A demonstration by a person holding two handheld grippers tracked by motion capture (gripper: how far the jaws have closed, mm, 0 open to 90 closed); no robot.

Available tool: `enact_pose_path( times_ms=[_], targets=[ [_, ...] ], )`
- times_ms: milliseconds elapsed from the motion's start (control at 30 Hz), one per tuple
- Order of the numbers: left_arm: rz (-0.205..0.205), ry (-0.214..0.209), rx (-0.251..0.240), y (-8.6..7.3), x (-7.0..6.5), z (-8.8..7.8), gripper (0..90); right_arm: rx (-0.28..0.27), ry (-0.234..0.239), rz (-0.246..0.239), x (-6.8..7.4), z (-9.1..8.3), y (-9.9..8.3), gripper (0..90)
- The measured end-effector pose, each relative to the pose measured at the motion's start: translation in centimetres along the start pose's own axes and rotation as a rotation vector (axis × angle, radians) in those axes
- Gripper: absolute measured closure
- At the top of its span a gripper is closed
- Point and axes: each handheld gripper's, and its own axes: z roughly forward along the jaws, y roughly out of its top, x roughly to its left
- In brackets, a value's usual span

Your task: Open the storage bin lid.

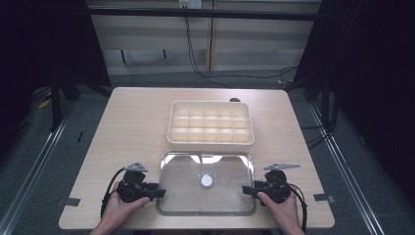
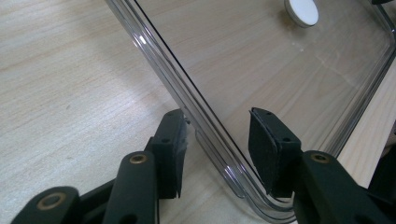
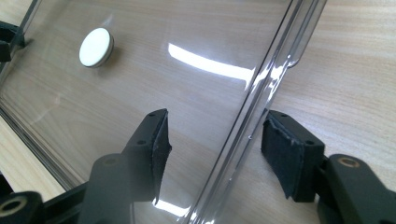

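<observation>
A clear lid [image 1: 207,183] with a white round knob [image 1: 207,180] at its middle is lying flat on the counter [image 1: 132,127], just on the person's side of the cream compartment box [image 1: 211,123]. The left tongs [image 1: 157,189] are sitting at the lid's left edge and the right tongs [image 1: 246,189] at its right edge, each held level by a hand coming up from the counter's near edge.

In the left gripper view the two pads are spread, standing one on each side of the lid's rim [image 2: 196,116] without pinching it; the right gripper view is showing the same, its jaws spread astride the opposite rim [image 3: 261,93]. Taking the lid at both short ends looks meant to keep so wide and thin a piece level when it is lifted, probably to cover the box.

Beyond the lid, the box is standing open, its cells looking empty. A small dark thing is lying just behind the box's far right corner; it is too small to name. Nothing is standing between lid and box, so the way looks free.
</observation>
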Motion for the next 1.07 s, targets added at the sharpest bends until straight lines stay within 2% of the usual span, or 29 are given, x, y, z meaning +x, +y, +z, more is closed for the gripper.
enact_pose_path(
  times_ms=[133, 167, 200, 233, 267, 333, 433, 600, 667, 700, 733, 800, 833, 900, 933, 967, 1000, 1033, 1067],
  targets=[
    [0.009, 0.005, -0.004, 0.0, -0.1, 0.0, 56.6, -0.014, 0.005, 0.0, -0.2, -0.1, 0.0, 40.9],
    [0.023, 0.01, -0.003, -0.1, -0.2, 0.0, 55.8, -0.023, 0.004, -0.001, -0.2, -0.2, 0.0, 41.0],
    [0.023, 0.01, -0.003, -0.1, -0.2, 0.0, 52.3, -0.023, 0.004, -0.001, -0.2, -0.2, 0.0, 41.0],
    [0.029, 0.027, -0.002, -0.1, -0.3, -0.1, 52.3, -0.04, 0.013, -0.004, -0.3, -0.4, 0.1, 42.5],
    [0.027, 0.032, -0.018, -0.1, -0.3, -0.2, 55.1, -0.055, 0.026, 0.004, -0.3, -0.7, 0.1, 41.2],
    [0.025, 0.006, -0.033, 0.0, -0.1, -0.5, 53.4, -0.087, 0.038, 0.002, -0.4, -1.1, 0.2, 41.0],
    [0.008, 0.015, -0.051, 0.0, 0.0, -0.7, 51.2, -0.102, 0.054, 0.01, -0.6, -1.4, 0.3, 40.4],
    [0.034, 0.023, -0.089, 0.4, -0.5, -1.5, 43.0, -0.14, 0.079, -0.007, -0.9, -2.2, 0.5, 36.9],
    [0.071, 0.045, -0.116, 1.2, -0.9, -2.3, 37.9, -0.171, 0.09, -0.028, -0.9, -3.3, 0.8, 34.9],
    [0.071, 0.045, -0.116, 1.2, -0.9, -2.3, 36.9, -0.171, 0.09, -0.028, -0.9, -3.3, 0.8, 34.9],
    [0.065, 0.055, -0.153, 1.9, -0.8, -3.1, 36.4, -0.182, 0.086, -0.038, -1.1, -4.1, 1.2, 33.1],
    [0.069, 0.062, -0.162, 2.3, -0.6, -3.5, 35.2, -0.195, 0.078, -0.045, -1.2, -4.5, 1.3, 32.1],
    [0.072, 0.082, -0.179, 2.7, -0.4, -3.9, 34.6, -0.209, 0.058, -0.069, -1.4, -5.4, 1.5, 30.6],
    [0.062, 0.095, -0.205, 2.9, 0.0, -4.3, 34.1, -0.222, 0.055, -0.068, -1.5, -5.7, 1.4, 29.5],
    [0.063, 0.126, -0.248, 2.6, 0.4, -4.7, 32.7, -0.28, 0.058, -0.066, -1.9, -6.3, 1.2, 28.8],
    [0.063, 0.126, -0.248, 2.6, 0.4, -4.7, 31.2, -0.315, 0.047, -0.068, -2.1, -6.5, 1.0, 28.6],
    [0.045, 0.134, -0.289, 2.0, 0.7, -4.8, 30.3, -0.327, 0.022, -0.073, -2.3, -6.5, 0.7, 27.6],
    [0.024, 0.13, -0.298, 1.6, 1.0, -4.8, 30.3, -0.327, 0.022, -0.073, -2.3, -6.5, 0.7, 27.6],
    [0.035, 0.141, -0.279, 1.3, 1.2, -4.7, 30.0, -0.319, 0.018, -0.074, -2.6, -6.4, 0.6, 26.7]
  ],
)
